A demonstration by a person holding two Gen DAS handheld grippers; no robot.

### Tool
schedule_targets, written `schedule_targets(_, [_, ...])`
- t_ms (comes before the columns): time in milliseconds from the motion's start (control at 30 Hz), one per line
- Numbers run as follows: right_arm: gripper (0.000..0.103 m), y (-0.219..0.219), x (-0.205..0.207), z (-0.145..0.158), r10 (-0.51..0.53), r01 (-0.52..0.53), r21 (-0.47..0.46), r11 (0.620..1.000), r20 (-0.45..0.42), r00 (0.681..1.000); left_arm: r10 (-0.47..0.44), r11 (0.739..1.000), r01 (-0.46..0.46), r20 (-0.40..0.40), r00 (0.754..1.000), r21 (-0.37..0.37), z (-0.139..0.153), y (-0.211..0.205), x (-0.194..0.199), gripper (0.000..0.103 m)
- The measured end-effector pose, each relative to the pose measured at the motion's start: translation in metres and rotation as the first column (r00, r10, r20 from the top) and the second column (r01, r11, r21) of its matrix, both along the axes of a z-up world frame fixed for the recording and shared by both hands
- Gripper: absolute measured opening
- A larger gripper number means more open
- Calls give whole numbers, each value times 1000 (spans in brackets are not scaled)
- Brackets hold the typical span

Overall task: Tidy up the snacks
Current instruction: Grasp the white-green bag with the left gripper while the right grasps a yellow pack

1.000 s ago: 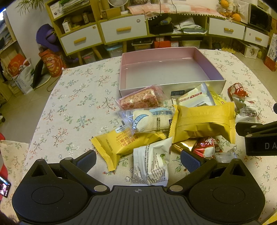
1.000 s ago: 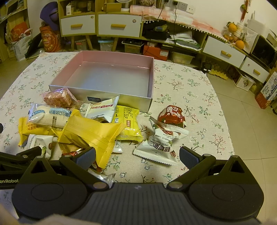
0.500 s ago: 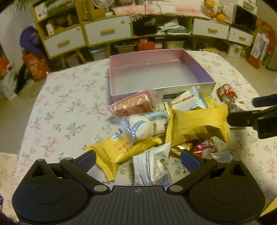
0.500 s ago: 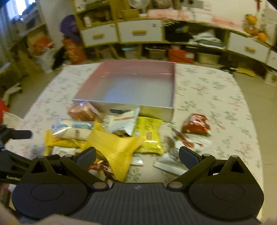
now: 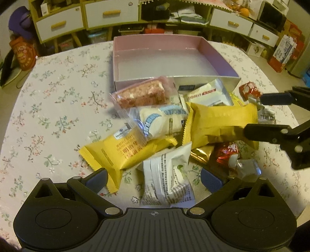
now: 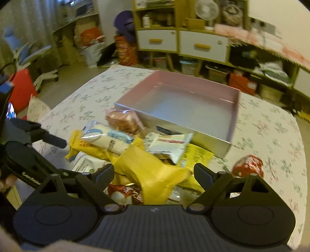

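A pile of snack packets lies on the floral table in front of a pink box (image 5: 219, 58) (image 6: 186, 104) with nothing inside. My left gripper (image 5: 154, 181) is open, low over the pile's near edge, with a white printed packet (image 5: 168, 180) between its fingers, apart from both pads. My right gripper (image 6: 155, 171) (image 5: 257, 116) straddles the big yellow packet (image 6: 151, 174) (image 5: 219, 124); its jaws are closing and I see no pad pressing on it. A long yellow packet (image 5: 124, 153), a white-blue packet (image 5: 162, 122) and a pink nougat packet (image 5: 141, 95) lie to the left.
A red wrapped snack (image 6: 249, 166) (image 5: 249, 90) lies apart at the pile's right. Another red foil snack (image 5: 226, 155) sits under the yellow packet. Bare tablecloth (image 5: 54, 108) stretches to the left. Cabinets with white drawers (image 5: 110, 13) stand beyond the table.
My right gripper has swung left over the big yellow packet and its jaws have narrowed. My left gripper has come down and closer to the pile, still open.
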State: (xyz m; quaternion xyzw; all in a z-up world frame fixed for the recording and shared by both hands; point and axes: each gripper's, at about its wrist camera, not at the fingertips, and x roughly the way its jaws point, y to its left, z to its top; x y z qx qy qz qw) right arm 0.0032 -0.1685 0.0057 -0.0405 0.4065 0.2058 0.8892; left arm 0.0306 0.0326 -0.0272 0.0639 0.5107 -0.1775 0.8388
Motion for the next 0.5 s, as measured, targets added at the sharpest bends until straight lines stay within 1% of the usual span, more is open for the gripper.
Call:
schedule_targets(100, [84,11,1,-4,26,-26,-45,999,1,1000,4,1000,-4,-10,1000,-5,-5,0,0,98])
schedule_targets(200, [82,18,4,-10,35,-35,-91,995,-5,999,9,1000,-9,-7,1000,5,-8,-2,0,95])
schedule_targets(400, [81,27,8,-14,33,-32,-159,987,6,999,27,999,-28,19,999,28,-9,-1,0,88])
schedule_targets(500, [83,33,8,-17,40,-34,-219,975,20,999,36,999,-37,25,999,27,-10,1,1,84])
